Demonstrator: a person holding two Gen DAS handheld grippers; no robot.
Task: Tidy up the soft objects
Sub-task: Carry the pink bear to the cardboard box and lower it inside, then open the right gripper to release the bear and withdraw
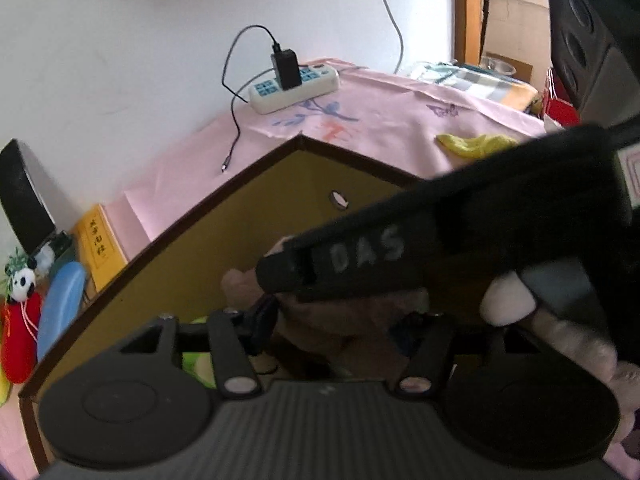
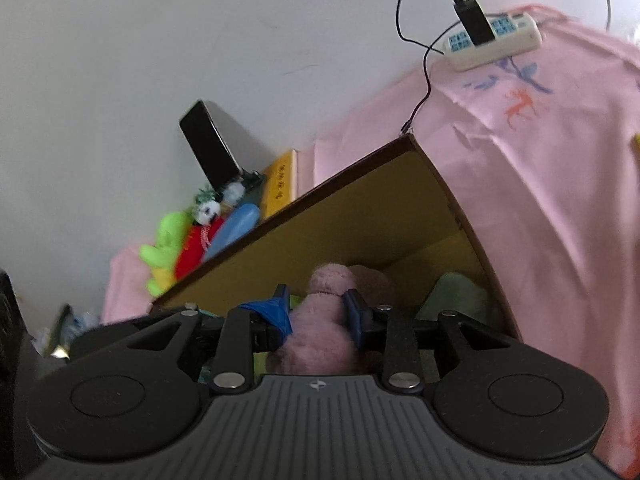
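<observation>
Right gripper (image 2: 316, 312) fingers pinch the pink plush (image 2: 320, 332), sitting right between them inside the box (image 2: 360, 216). Left gripper (image 1: 336, 320) over the box too, grip hidden, can't tell.

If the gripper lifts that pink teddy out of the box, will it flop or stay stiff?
Probably flop. The pink plush toy bulges around the right gripper where it is squeezed, so it seems soft-stuffed. Its fuzzy surface should resist slipping, and it likely weighs little for its size.

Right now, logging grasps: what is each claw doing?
Left claw: cannot be told; the right claw's body blocks it.
Right claw: closed on pink plush toy.
</observation>
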